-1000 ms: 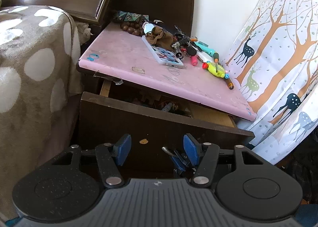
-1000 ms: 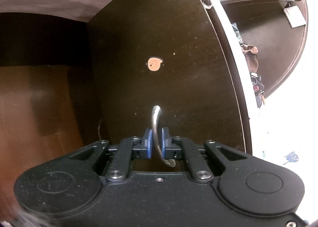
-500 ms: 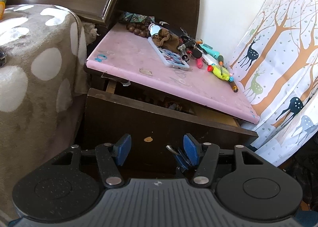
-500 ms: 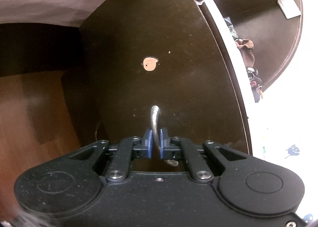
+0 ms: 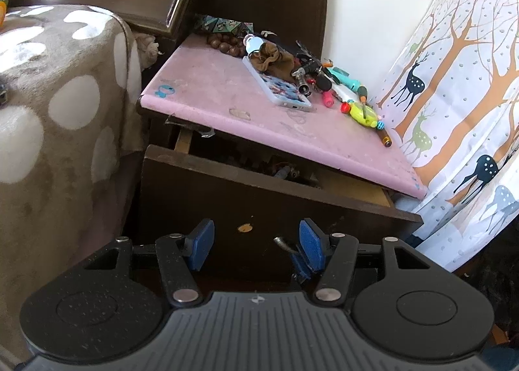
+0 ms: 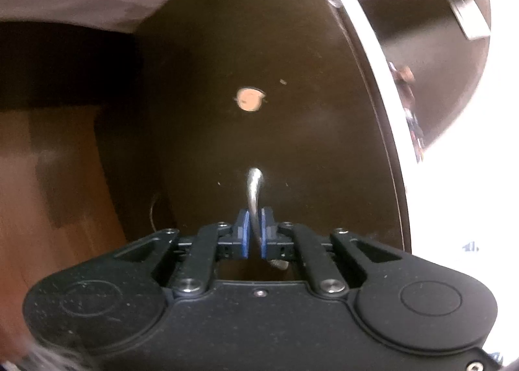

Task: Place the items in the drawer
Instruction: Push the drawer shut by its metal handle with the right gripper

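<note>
Metal handle (image 6: 254,195) on the dark drawer (image 6: 259,62) front, long axis running toward me — my right claw (image 6: 254,234) pinches it; left claw (image 5: 256,242) spread, empty

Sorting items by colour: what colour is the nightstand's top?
Pale pink, scuffed, with a small blue mark near one corner of the nightstand top; clearest in the left wrist view.

You see a dark matt wooden drawer front (image 6: 292,46), its curved shiny metal handle (image 6: 254,195), and a fuzzy spotted brown cloth blanket (image 5: 58,111).
</note>
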The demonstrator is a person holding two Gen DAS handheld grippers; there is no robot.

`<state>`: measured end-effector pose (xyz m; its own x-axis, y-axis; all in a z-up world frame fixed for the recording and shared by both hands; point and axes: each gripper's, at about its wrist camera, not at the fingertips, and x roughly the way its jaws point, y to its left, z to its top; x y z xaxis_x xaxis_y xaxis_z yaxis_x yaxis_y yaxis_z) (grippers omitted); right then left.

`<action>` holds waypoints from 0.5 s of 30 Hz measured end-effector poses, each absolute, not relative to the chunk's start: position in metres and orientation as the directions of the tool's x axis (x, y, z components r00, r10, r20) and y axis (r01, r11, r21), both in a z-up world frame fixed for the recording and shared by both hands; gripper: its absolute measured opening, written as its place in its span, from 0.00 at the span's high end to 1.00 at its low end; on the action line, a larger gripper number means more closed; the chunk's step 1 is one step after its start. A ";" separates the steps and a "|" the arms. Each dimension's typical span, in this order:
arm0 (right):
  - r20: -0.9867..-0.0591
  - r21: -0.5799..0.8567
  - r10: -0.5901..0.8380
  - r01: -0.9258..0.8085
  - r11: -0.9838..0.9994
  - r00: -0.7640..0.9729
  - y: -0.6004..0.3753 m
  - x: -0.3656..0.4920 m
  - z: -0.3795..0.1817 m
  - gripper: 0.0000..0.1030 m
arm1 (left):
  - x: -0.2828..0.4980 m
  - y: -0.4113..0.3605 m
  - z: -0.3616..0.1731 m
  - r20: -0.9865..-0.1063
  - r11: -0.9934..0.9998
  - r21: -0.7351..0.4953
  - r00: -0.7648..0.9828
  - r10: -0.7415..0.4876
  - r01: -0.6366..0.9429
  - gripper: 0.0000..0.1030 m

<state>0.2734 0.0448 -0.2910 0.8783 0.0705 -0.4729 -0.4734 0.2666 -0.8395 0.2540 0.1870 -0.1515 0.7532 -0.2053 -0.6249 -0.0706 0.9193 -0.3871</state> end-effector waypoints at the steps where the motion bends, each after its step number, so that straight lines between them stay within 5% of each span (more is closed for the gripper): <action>1: -0.469 -0.845 0.070 -0.470 0.255 0.881 0.045 0.271 -0.293 0.99 | 0.254 0.188 -0.152 -0.626 0.918 -0.388 0.753 -0.203 -0.075 0.45; 15: -0.493 -0.852 0.048 -0.493 0.179 0.869 0.039 0.323 -0.298 0.98 | 0.263 0.192 -0.151 -0.625 0.922 -0.381 0.753 -0.203 -0.068 0.45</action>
<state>0.3231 0.0394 -0.2983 0.8690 0.0479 -0.4925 -0.4926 0.1788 -0.8517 0.2632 0.1920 -0.1508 0.7535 -0.2028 -0.6254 -0.0678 0.9222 -0.3807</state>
